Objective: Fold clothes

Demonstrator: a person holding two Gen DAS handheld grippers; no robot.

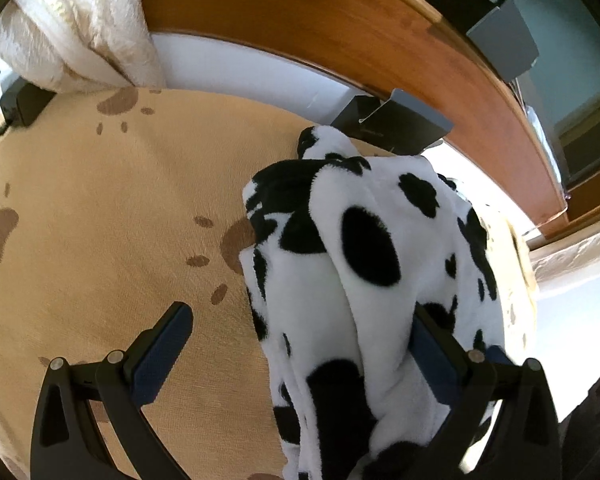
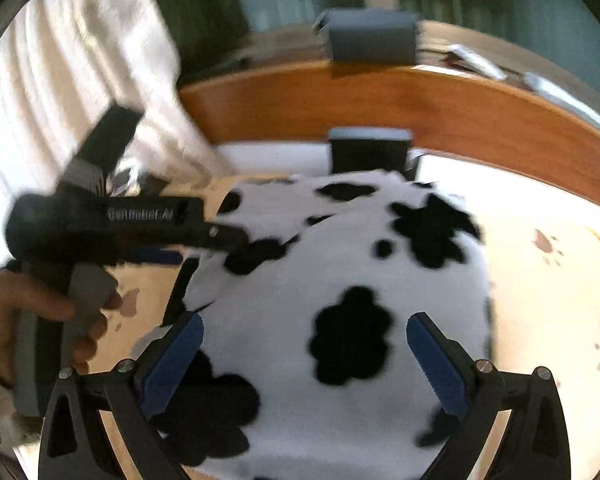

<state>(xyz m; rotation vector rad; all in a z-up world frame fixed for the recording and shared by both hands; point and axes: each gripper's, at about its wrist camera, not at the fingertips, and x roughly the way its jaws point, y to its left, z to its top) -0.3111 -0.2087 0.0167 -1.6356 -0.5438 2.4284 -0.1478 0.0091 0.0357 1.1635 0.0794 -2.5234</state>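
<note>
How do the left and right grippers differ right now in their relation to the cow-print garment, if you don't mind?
The left gripper has the cow-print garment draped over its right finger, while its left finger stands bare over the paw-print sheet. The right gripper hovers above the garment with both fingers uncovered. Both have their jaws wide apart and blue pads.

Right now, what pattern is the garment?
White fleece garment with black cow-like blotches; sharpest in the left wrist view.
</note>
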